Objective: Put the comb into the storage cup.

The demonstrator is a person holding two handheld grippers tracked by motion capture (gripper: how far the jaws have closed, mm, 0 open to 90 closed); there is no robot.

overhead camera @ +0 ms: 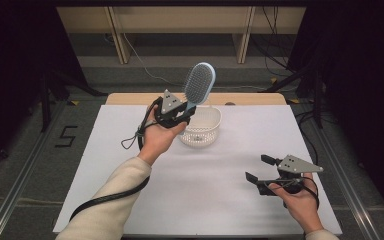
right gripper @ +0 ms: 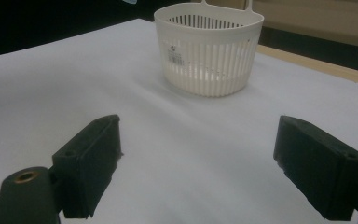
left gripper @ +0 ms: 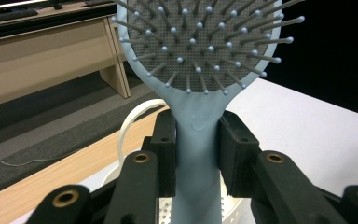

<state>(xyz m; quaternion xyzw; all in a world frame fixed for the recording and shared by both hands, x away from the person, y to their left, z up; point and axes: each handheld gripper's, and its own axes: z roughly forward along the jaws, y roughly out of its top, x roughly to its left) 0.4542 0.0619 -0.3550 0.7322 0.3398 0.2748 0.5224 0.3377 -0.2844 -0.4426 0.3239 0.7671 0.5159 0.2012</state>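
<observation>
A light blue hairbrush (overhead camera: pixel 199 83) with a grey bristle pad stands nearly upright above the white slotted basket (overhead camera: pixel 201 127). My left gripper (overhead camera: pixel 182 111) is shut on the brush handle (left gripper: pixel 196 154), just over the basket's left rim (left gripper: pixel 133 121); the bristle head (left gripper: pixel 200 42) faces the camera in the left gripper view. My right gripper (overhead camera: pixel 259 168) hovers low over the white table at the front right, open, with nothing between its jaws. In the right gripper view the basket (right gripper: pixel 209 49) stands upright ahead, apart from the jaws.
The white tabletop (overhead camera: pixel 200 190) has a wooden strip (overhead camera: pixel 130 98) along its far edge. Beyond it stand wooden desk legs (overhead camera: pixel 117 35) and loose cables on a grey floor. Metal rails run along both sides of the table.
</observation>
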